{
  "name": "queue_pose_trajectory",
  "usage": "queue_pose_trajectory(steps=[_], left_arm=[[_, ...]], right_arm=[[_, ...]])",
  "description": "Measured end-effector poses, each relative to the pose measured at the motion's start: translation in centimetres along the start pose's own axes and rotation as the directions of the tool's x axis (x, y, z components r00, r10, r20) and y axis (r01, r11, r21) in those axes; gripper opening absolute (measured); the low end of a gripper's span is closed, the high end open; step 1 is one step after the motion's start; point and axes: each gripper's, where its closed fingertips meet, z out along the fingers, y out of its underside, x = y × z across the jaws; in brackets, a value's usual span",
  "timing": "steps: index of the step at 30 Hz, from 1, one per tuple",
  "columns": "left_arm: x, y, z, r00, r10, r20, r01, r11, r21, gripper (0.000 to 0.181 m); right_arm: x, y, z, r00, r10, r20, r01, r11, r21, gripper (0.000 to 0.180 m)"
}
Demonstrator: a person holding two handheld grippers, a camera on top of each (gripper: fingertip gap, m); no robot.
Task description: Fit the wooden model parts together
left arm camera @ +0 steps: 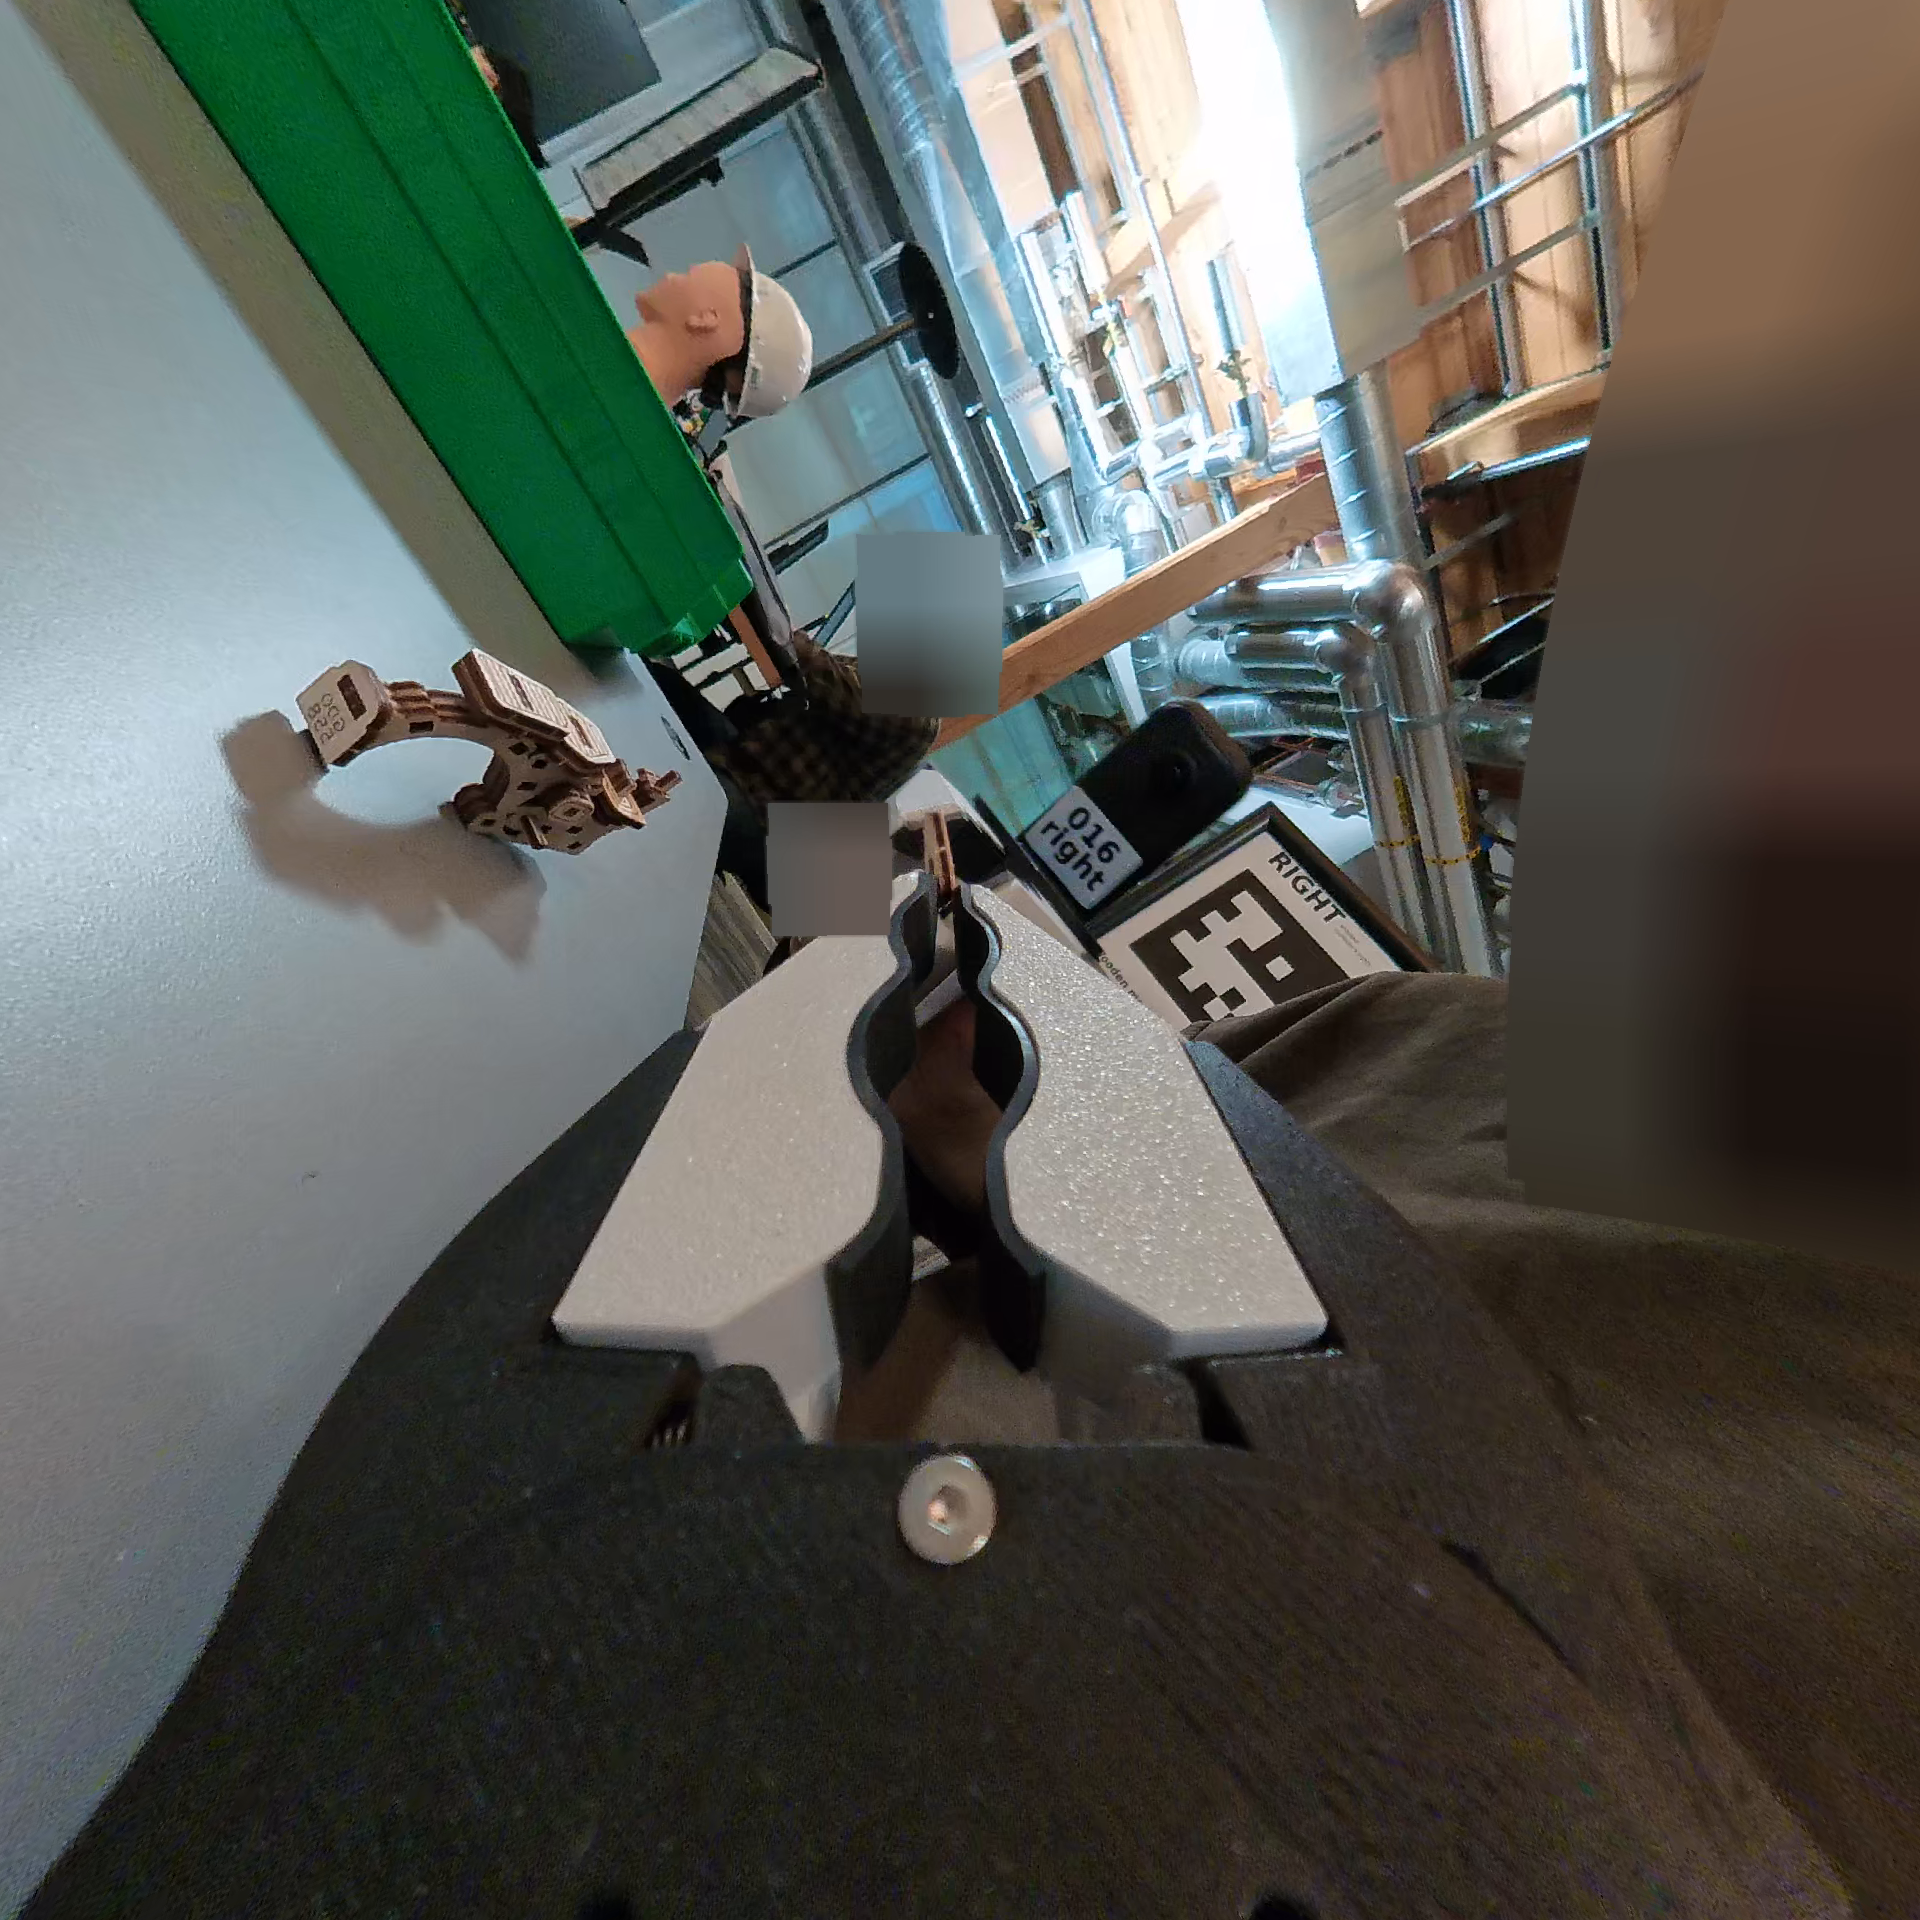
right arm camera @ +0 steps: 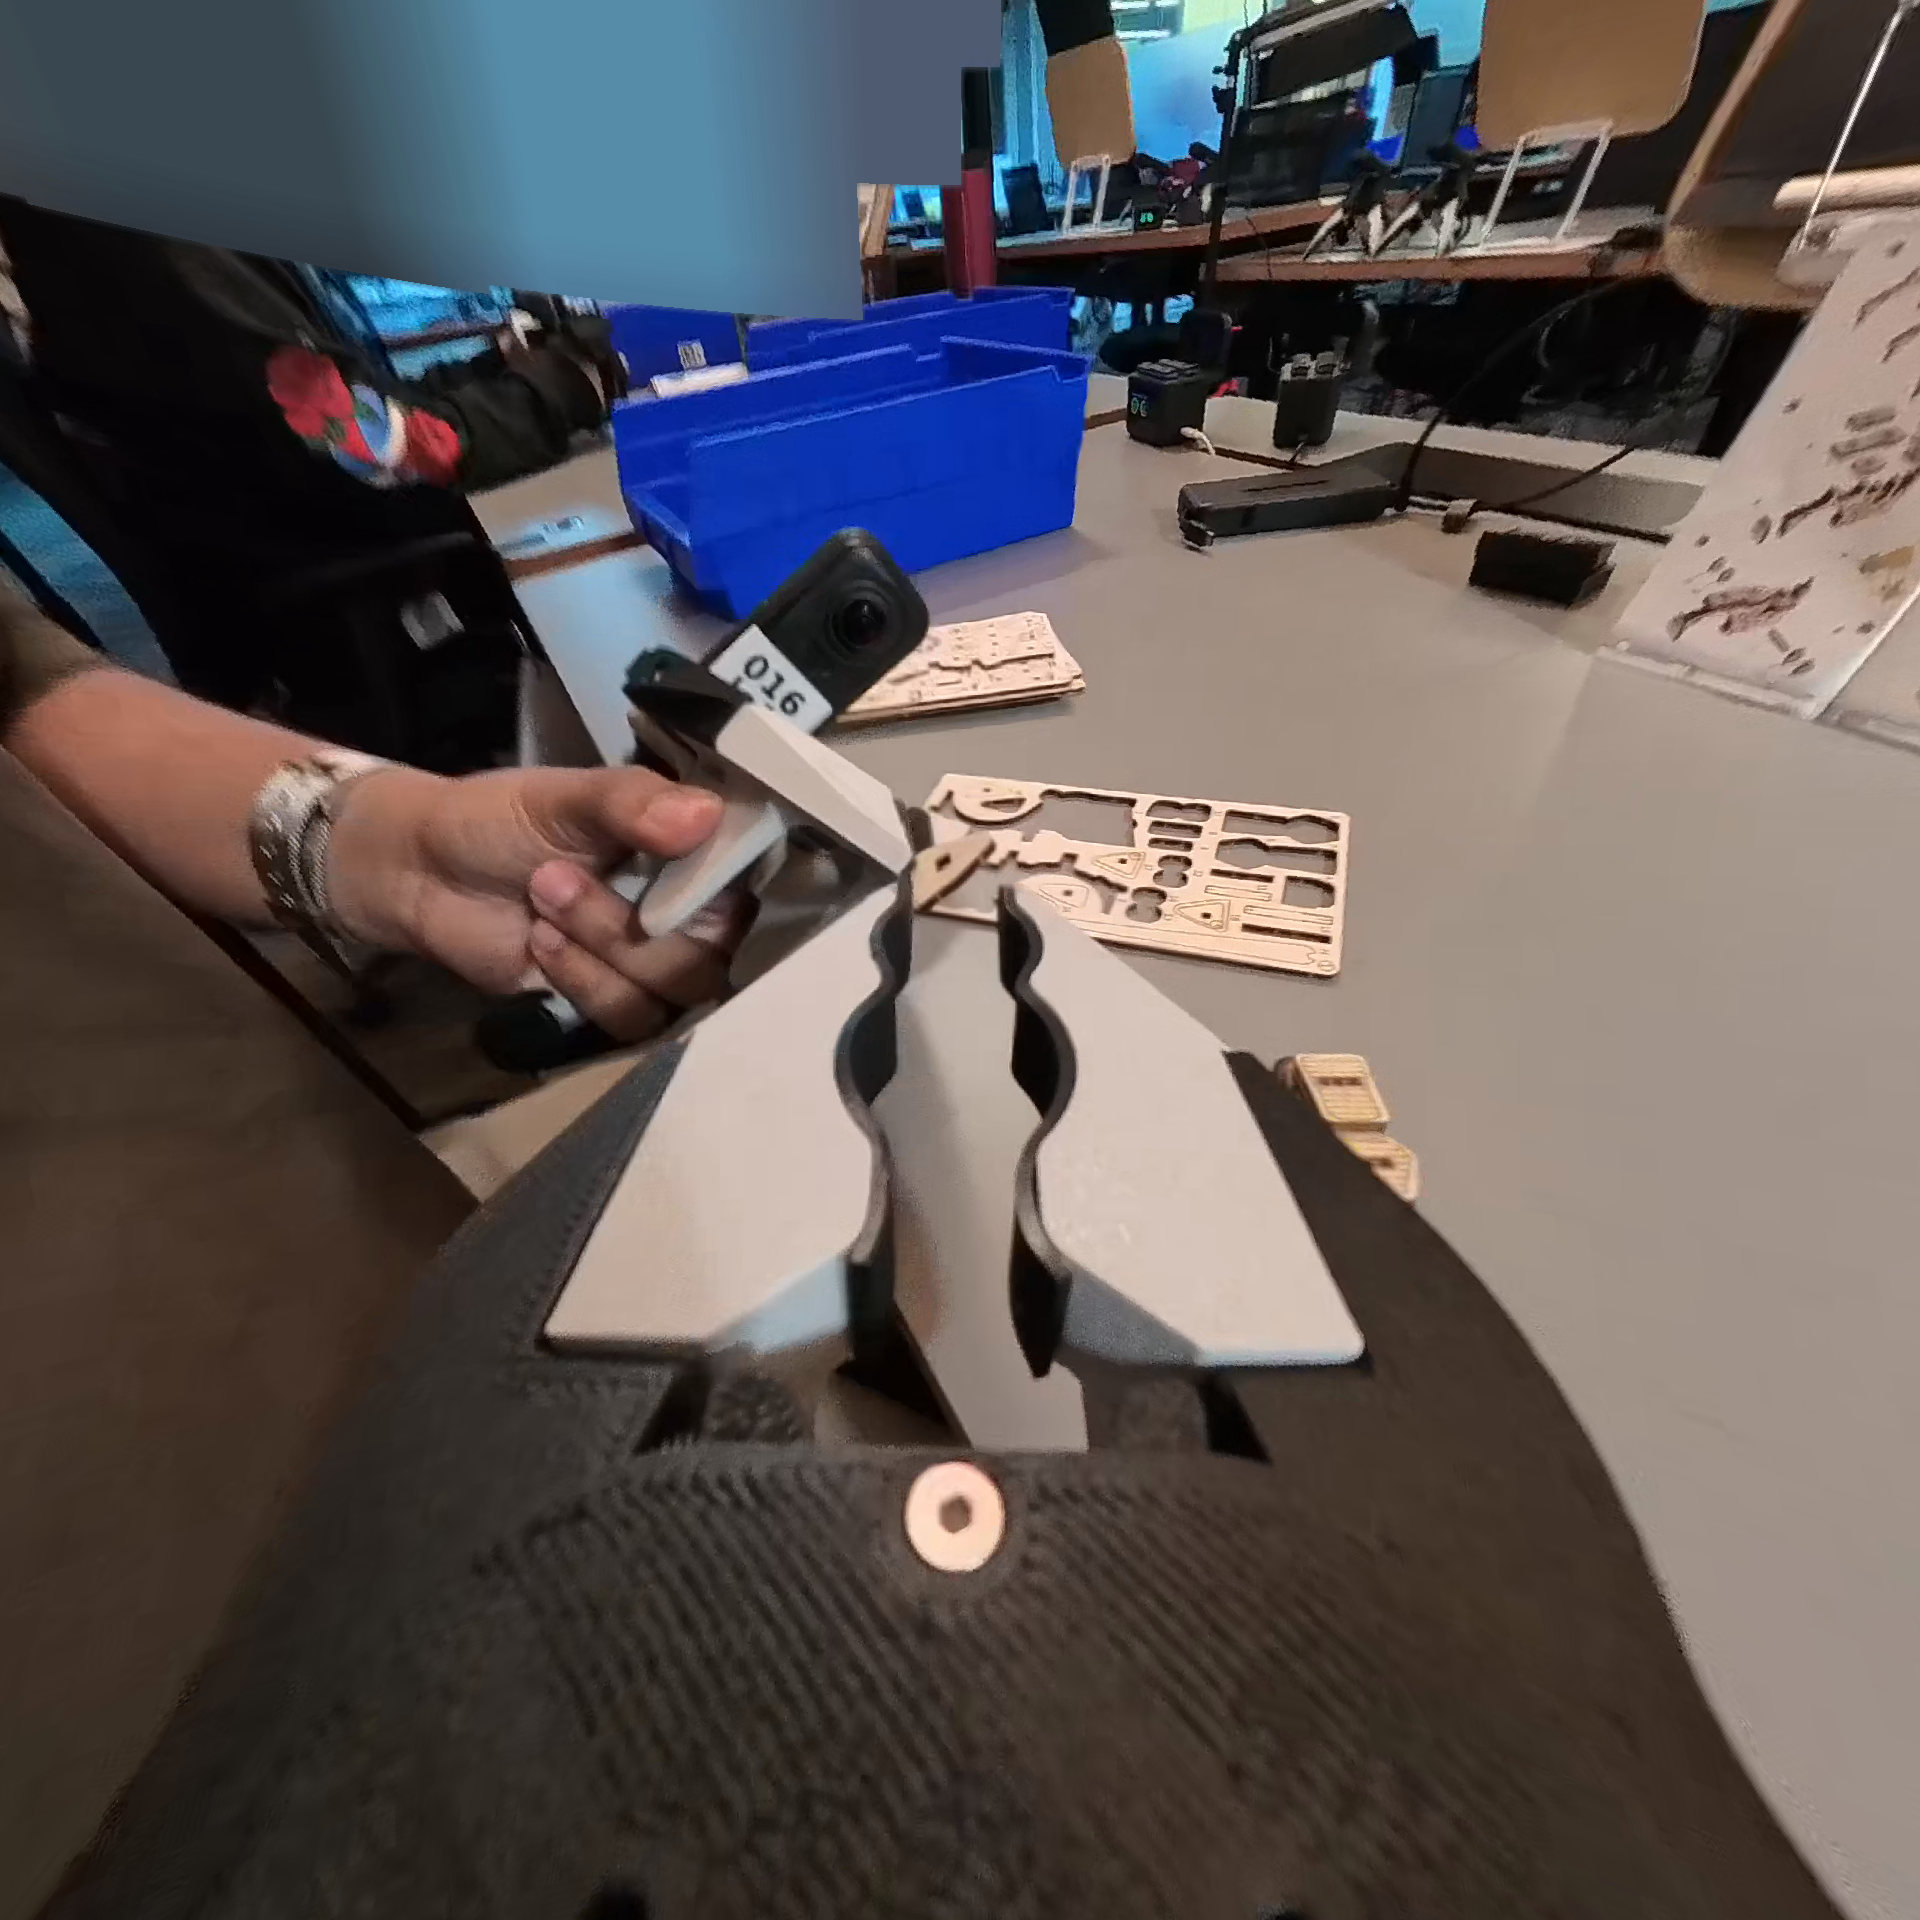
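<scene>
Right gripper [right arm camera: 951,914] up close, fingers narrowly parted; left gripper [right arm camera: 904,857] meets it, pinching a small wooden piece [right arm camera: 951,865] over the grey table [right arm camera: 1558,935]. Looks like mid-handover; next, right must close squarely. One punched sheet [right arm camera: 1195,883], one sheet stack [right arm camera: 977,665], one assembled section [left arm camera: 488,753].

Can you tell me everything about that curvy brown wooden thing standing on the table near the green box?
The wooden model piece is a half-built arch of thin, dark brown, laser-cut plywood layers slotted together. Pale flat plates with slots sit on its top and its left end. It stands on the grey table on two feet, open underneath, throwing a shadow. Its right foot is chunkier, with little holes and notches. The green bin is close behind, not touching. No gripper touches it.
</scene>
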Motion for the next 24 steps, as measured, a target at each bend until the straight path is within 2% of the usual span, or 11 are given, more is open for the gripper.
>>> queue_pose_trajectory(steps=[1,7,13,19,24], left_arm=[[0.1,-0.1,0.0,1.000,0.005,-0.003,-0.005,1.000,0.007,0.000],[0.3,-1.4,-0.6,0.992,0.115,0.043,-0.118,0.990,0.076,0.000],[0.0,-1.7,-0.6,0.929,0.323,0.180,-0.334,0.942,0.038,0.000],[-0.1,-1.1,-0.3,0.792,0.542,0.282,-0.541,0.837,-0.090,0.000],[-0.4,-0.4,0.0,0.624,0.706,0.334,-0.677,0.703,-0.220,0.000]], right_arm=[[0.1,-0.2,-0.1,0.999,0.051,0.014,-0.051,0.999,0.015,0.016],[1.8,-1.1,-0.9,0.935,0.346,0.082,-0.353,0.931,0.095,0.019],[0.8,-0.7,-0.2,0.894,0.428,0.132,-0.439,0.896,0.069,0.018],[0.6,0.1,0.4,0.882,0.463,0.092,-0.468,0.882,0.046,0.027],[0.9,0.4,0.5,0.831,0.548,0.095,-0.554,0.831,0.047,0.030]])
